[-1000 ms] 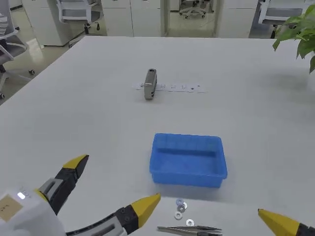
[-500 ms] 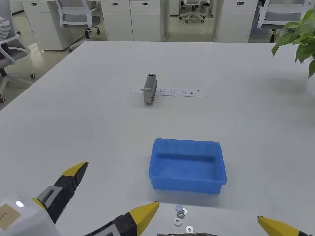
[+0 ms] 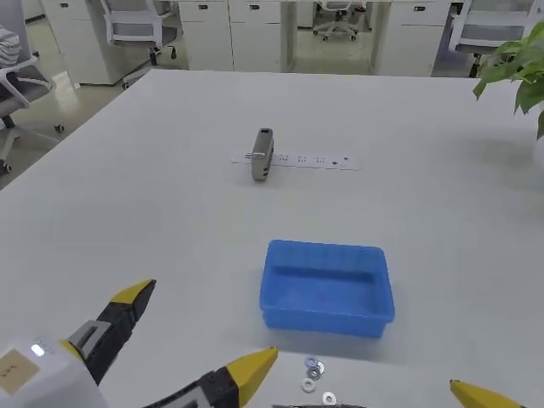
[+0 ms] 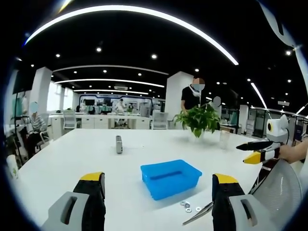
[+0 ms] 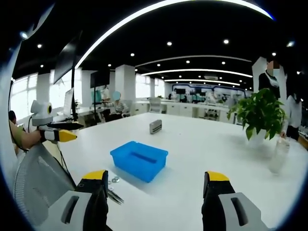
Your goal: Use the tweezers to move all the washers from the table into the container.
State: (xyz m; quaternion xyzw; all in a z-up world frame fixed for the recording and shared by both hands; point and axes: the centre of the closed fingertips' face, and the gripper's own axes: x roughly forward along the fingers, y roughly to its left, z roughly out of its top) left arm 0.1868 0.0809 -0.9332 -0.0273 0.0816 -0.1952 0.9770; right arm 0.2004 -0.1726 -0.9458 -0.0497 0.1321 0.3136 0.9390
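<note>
The left gripper (image 3: 202, 327) hovers low at 7 o'clock in the head view, its yellow-tipped jaws spread wide with nothing between them. The right gripper (image 5: 156, 179) is just as wide open and just as empty in its own view; in the head view one of its yellow tips pokes in at 5 o'clock. The blue container (image 3: 323, 321) sits on the white table (image 3: 170, 212) a little below the middle of the head view, open side up, and nothing can be made out inside it. The washers (image 3: 314, 371), small and silvery, lie in a loose cluster on the table at 6 o'clock from the container, near its front wall but apart from it. The tweezers (image 4: 197, 215) lie flat on the table just beyond the washers on the person's side, untouched by either gripper; in the right gripper view they lie right by the left jaw's tip, with the washers between them and the container. At 11 o'clock from the container, well apart, a grey metal block (image 3: 262, 155) rests on the end of a thin white strip (image 3: 310, 160). A leafy plant (image 3: 517, 61) reaches in at 2 o'clock.
</note>
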